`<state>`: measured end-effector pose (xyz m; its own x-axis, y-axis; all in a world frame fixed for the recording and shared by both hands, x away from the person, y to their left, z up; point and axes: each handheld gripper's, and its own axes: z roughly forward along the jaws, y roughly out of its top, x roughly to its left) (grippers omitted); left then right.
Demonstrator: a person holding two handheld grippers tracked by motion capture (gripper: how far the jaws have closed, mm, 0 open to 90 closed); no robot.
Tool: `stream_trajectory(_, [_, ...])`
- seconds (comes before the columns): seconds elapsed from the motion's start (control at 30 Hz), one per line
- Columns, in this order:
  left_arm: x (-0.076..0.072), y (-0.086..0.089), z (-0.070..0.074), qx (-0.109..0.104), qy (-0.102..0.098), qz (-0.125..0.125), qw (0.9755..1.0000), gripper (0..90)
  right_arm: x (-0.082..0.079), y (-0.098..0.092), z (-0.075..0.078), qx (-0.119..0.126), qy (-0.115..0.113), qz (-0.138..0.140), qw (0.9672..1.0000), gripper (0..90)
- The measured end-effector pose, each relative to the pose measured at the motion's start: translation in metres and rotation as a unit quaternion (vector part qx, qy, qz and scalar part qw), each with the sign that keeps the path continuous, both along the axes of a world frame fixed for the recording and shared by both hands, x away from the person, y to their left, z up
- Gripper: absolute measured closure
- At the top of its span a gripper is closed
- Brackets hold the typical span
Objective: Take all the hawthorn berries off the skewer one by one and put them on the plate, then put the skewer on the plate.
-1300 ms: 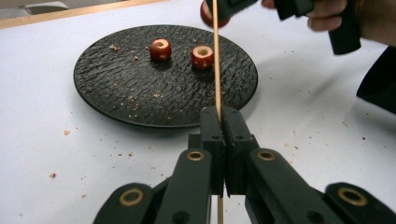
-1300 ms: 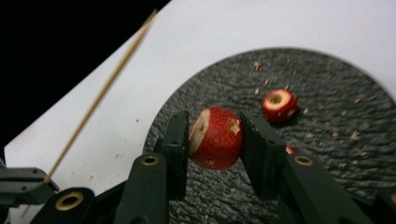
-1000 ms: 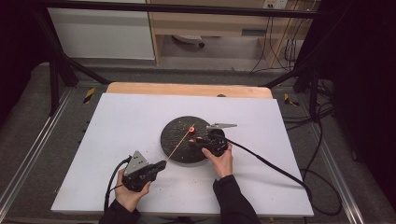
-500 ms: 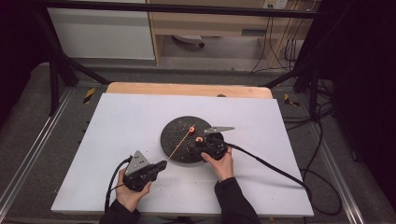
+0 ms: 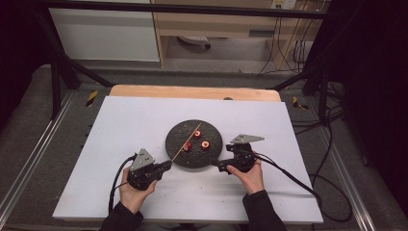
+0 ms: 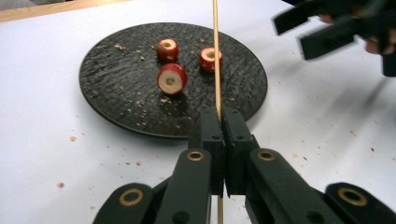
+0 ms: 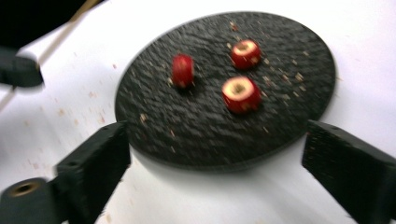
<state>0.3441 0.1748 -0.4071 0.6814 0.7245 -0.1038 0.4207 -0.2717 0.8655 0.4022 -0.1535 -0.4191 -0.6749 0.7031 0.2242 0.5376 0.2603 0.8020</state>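
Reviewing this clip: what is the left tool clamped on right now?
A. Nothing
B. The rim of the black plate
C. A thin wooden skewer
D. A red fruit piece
C: in the left gripper view the left tool has its jaws pressed together on the thin wooden skewer, which runs up over the black plate.

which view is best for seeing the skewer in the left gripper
The left gripper view: the wooden skewer runs straight up from the shut left gripper, sharp against the black plate. The high view shows it as a thin slanted line over the plate. The right gripper view catches a blurred stretch at its top left.
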Motion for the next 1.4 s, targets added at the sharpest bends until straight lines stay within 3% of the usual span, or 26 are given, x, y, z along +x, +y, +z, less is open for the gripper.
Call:
stream_trajectory(0.47, [0.029,-0.013,0.011,0.022,0.016,0.010,0.9996,88.3,-0.027,-0.050,-0.018,-0.014,-0.012,-0.015,0.9997,1.5])
stream_trajectory(0.87, [0.057,-0.025,0.008,0.048,0.046,0.029,0.9974,88.3,-0.034,-0.062,-0.027,-0.027,-0.006,-0.017,0.9995,1.5])
stream_trajectory(1.1, [0.071,-0.031,-0.004,0.075,0.073,0.048,0.9933,88.3,-0.038,-0.065,-0.027,-0.019,-0.007,-0.016,0.9997,1.6])
stream_trajectory(1.4, [0.084,-0.037,-0.019,0.105,0.094,0.071,0.9875,88.2,-0.038,-0.066,-0.028,-0.016,-0.005,-0.015,0.9997,1.9])
